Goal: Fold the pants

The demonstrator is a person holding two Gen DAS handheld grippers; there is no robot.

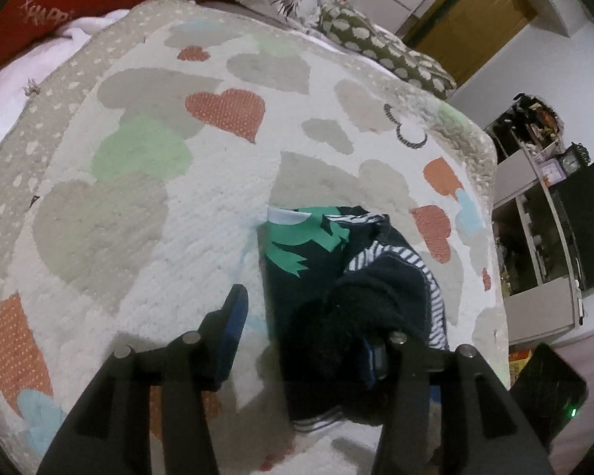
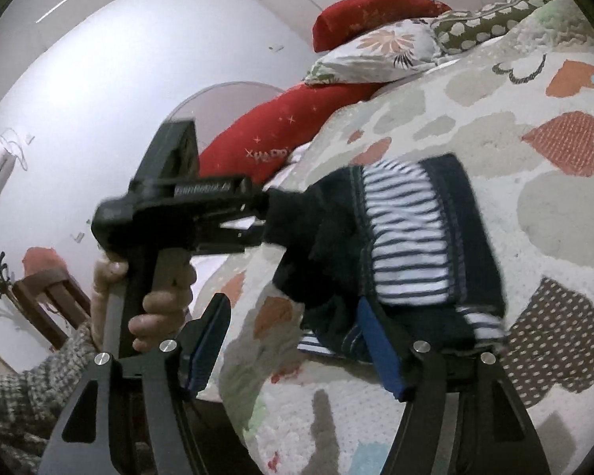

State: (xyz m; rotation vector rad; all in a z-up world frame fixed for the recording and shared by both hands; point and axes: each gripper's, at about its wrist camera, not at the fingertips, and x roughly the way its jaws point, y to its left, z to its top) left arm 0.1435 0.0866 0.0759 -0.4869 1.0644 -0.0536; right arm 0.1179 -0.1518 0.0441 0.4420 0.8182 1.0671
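Left claw (image 1: 301,340), jaws spread wide: the dark pants (image 1: 336,277) drape over its right finger, the left finger (image 1: 231,328) bare above the bedspread (image 1: 138,217). Right claw (image 2: 293,348), jaws likewise apart: its right finger (image 2: 376,344) lies under the bunched pants (image 2: 408,245), striped lining exposed; its left finger (image 2: 206,348) stands free. Whether either claw pinches the fabric cannot be told. Ahead-left of the right claw, a hand (image 2: 154,304) holds the left device. Beyond both claws: heart-patterned bedspread, then a red cushion (image 2: 273,130) and floral pillow (image 2: 380,51).
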